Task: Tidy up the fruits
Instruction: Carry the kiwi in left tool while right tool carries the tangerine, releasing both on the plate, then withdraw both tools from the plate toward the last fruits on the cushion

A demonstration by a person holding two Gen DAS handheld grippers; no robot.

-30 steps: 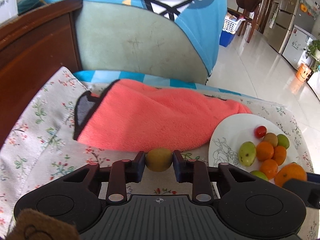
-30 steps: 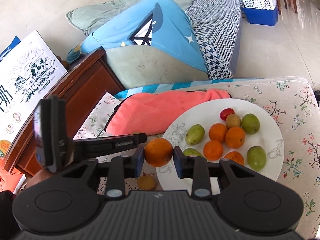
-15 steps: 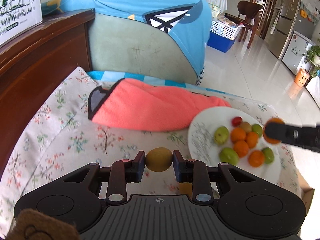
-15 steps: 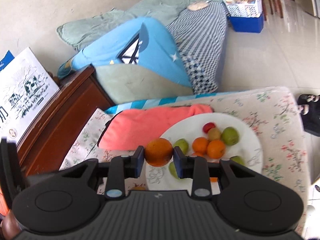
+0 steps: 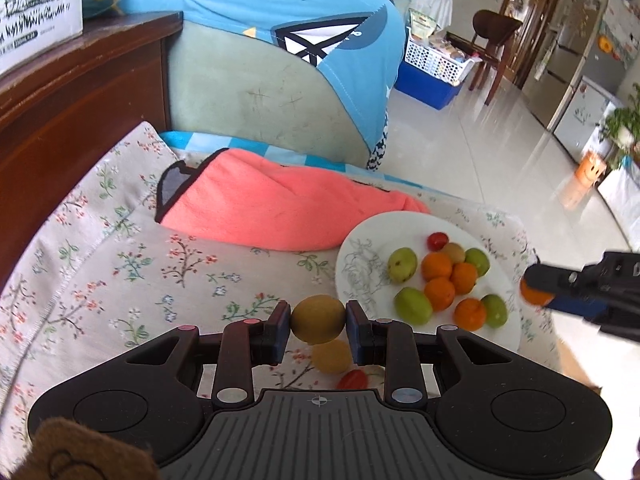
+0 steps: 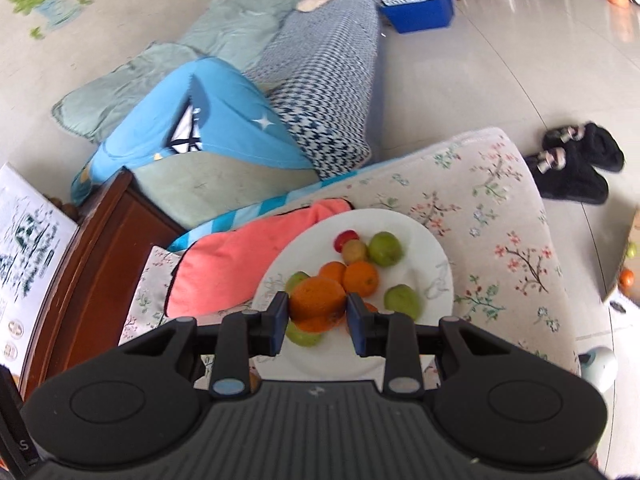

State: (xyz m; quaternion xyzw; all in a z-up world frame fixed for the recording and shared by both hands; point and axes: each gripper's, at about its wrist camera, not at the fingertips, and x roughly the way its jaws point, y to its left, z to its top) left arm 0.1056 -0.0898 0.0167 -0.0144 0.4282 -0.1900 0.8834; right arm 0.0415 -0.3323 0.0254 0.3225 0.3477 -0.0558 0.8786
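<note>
My left gripper [image 5: 318,320] is shut on a brownish-green kiwi [image 5: 318,319], held above the floral cloth, left of the white plate [image 5: 360,256]. The plate holds several oranges, green fruits and a red tomato. A yellow fruit [image 5: 331,356] and a red tomato [image 5: 352,379] lie on the cloth below the kiwi. My right gripper [image 6: 318,308] is shut on an orange [image 6: 317,300] and holds it above the plate [image 6: 436,276]. It also shows at the right edge of the left wrist view [image 5: 560,284].
A folded coral towel [image 5: 280,208] lies behind the plate. A brown wooden cabinet [image 5: 76,120] stands at the left with a printed box [image 5: 36,12] on it. A sofa with a blue cushion [image 5: 280,40] is behind. Black slippers [image 6: 576,164] lie on the floor.
Both grippers have risen and pulled back with their fruit. The right gripper has moved over the plate toward its right side. A yellow fruit and a tomato have come into view below the kiwi.
</note>
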